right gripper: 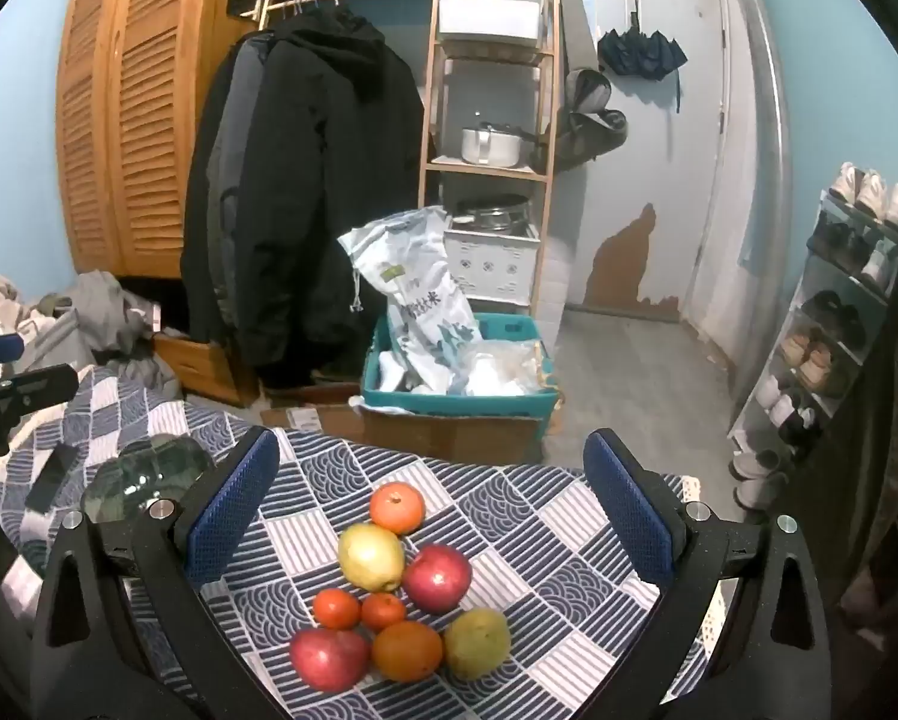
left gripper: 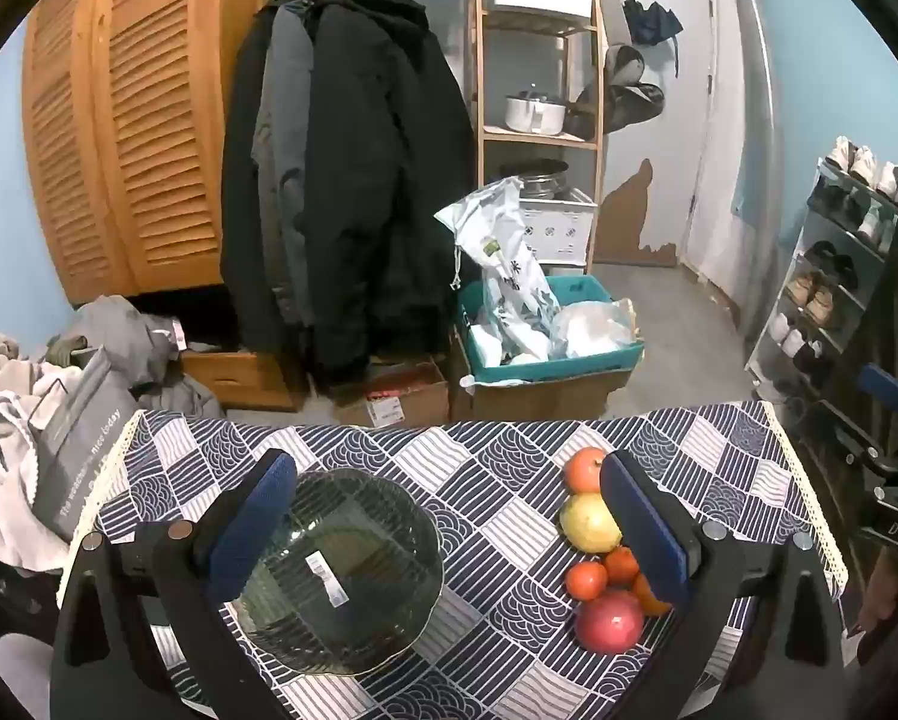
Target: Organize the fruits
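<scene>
My left gripper (left gripper: 449,534) and right gripper (right gripper: 431,534) both gape, holding nothing; the glass bowl (left gripper: 341,570) sits at nine o'clock of the fruits (right gripper: 395,594) on the counter (right gripper: 544,546).

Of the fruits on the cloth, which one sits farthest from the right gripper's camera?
The orange fruit at the far end of the pile. It lies beyond the yellow fruit, closest to the table's far edge; all others lie nearer the camera.

Between the wide-apart fingers of the left gripper (left gripper: 449,531), a ribbed, glossy green glass bowl (left gripper: 341,570) bears a paper sticker (left gripper: 327,577). The finger pads (left gripper: 257,522) are rough blue mesh on matt black plastic. Under both grippers lies a woven patterned tablecloth (right gripper: 544,546); ahead of the right gripper (right gripper: 431,516), smooth-skinned red apples (right gripper: 437,577) shine.
</scene>
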`<state>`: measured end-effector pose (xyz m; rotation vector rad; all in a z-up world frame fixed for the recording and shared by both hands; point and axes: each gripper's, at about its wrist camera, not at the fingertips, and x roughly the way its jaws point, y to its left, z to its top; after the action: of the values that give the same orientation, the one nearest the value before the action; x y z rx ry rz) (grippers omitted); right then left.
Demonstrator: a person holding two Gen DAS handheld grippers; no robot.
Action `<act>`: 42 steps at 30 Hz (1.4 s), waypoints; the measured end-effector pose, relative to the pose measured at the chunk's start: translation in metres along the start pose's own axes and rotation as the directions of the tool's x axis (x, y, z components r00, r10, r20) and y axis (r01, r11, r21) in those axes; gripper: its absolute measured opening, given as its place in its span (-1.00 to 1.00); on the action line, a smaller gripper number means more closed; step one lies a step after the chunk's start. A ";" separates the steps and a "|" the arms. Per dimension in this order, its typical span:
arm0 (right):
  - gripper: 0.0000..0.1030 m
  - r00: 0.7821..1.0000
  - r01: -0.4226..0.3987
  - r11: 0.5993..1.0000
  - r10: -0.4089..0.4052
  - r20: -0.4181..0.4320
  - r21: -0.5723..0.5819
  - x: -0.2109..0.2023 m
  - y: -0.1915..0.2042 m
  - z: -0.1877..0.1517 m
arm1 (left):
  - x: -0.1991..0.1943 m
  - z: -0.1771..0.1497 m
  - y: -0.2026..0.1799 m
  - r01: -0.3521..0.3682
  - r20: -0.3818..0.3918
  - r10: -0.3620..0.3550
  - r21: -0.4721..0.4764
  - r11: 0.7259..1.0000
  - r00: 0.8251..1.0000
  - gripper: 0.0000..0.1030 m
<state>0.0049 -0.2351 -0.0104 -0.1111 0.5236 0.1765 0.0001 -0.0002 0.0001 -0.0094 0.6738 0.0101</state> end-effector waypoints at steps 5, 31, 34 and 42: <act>0.93 1.000 -0.001 1.000 0.001 0.007 0.001 0.000 0.001 0.000 | 0.000 0.000 0.001 0.002 0.007 -0.002 -0.004 1.000 1.000 0.98; 0.93 1.000 -0.017 1.000 0.017 0.011 0.011 -0.001 0.000 0.000 | 0.000 -0.005 0.001 0.021 0.014 -0.021 0.009 1.000 1.000 0.98; 0.93 1.000 -0.017 1.000 0.017 0.010 0.011 -0.001 0.001 0.000 | 0.000 -0.005 0.001 0.023 0.015 -0.023 0.009 1.000 1.000 0.98; 0.93 1.000 -0.017 1.000 0.016 0.009 0.010 -0.001 0.002 0.000 | 0.000 -0.005 0.002 0.025 0.011 -0.025 0.007 1.000 1.000 0.98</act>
<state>0.0043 -0.2334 -0.0099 -0.0963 0.5166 0.1904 -0.0032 0.0020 -0.0043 -0.0107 0.6630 -0.0159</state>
